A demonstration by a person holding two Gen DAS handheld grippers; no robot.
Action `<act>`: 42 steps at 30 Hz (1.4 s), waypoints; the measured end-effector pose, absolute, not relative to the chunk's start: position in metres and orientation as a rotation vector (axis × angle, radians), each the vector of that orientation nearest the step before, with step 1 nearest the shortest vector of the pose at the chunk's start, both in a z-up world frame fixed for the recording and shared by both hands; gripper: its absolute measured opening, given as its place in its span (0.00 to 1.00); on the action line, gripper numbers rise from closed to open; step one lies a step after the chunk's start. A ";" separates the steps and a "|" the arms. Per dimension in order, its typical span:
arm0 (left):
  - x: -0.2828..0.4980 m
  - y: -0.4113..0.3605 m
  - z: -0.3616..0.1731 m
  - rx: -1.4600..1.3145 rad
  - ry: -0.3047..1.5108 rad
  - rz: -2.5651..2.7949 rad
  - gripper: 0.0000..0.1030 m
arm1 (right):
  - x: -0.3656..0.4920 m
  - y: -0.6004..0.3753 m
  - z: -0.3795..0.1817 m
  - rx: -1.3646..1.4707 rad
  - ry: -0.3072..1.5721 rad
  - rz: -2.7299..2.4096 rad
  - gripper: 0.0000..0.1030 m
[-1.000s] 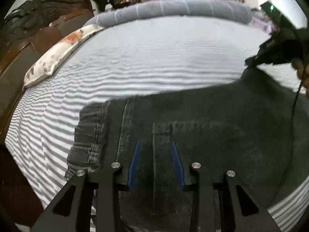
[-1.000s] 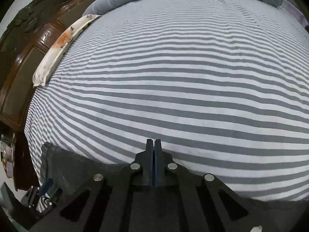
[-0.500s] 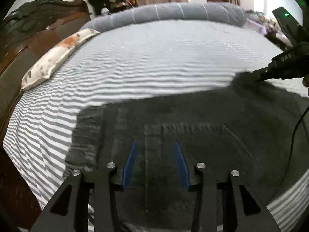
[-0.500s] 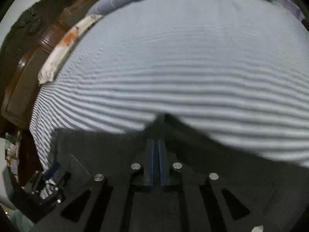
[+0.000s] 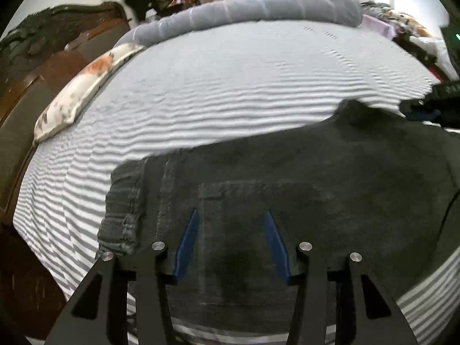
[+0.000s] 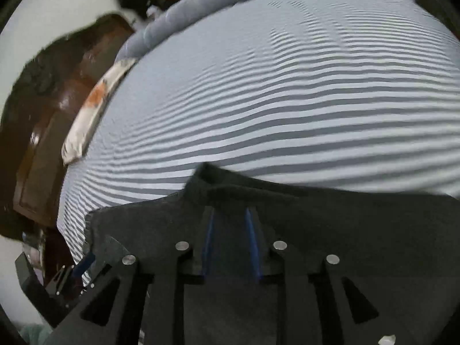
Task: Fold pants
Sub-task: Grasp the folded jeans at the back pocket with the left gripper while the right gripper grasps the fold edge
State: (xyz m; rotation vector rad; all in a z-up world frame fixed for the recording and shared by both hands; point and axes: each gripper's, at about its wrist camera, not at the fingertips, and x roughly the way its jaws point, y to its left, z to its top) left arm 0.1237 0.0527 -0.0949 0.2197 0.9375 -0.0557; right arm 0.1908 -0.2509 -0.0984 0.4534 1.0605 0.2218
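Observation:
Dark grey jeans lie on the striped bed, waistband at the left, back pocket under my left gripper. My left gripper is open, its blue pads apart just above the pocket area, holding nothing. In the right wrist view the jeans fill the lower half, with a raised fold of cloth just ahead of my right gripper, whose jaws stand apart. The right gripper also shows at the far right of the left wrist view, beside the jeans' far edge.
The grey-and-white striped sheet covers the bed. A flowered pillow lies along the dark wooden headboard at the left. A rolled grey blanket lies along the far edge. Clutter sits at the far right.
My right gripper, shut on the jeans' edge, has opened and the cloth has dropped onto the bed. My left gripper has opened wider and stayed over the pocket.

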 end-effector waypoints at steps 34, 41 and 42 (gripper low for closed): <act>0.112 -0.207 -0.113 0.281 1.082 -0.398 0.48 | -0.016 -0.641 -0.147 0.622 0.901 -0.155 0.33; 0.123 -0.208 -0.128 0.250 1.134 -0.346 0.50 | -0.016 -0.618 -0.162 0.633 0.955 0.017 0.17; 0.123 -0.210 -0.128 0.257 1.132 -0.343 0.50 | -0.014 -0.616 -0.163 0.629 0.954 0.020 0.15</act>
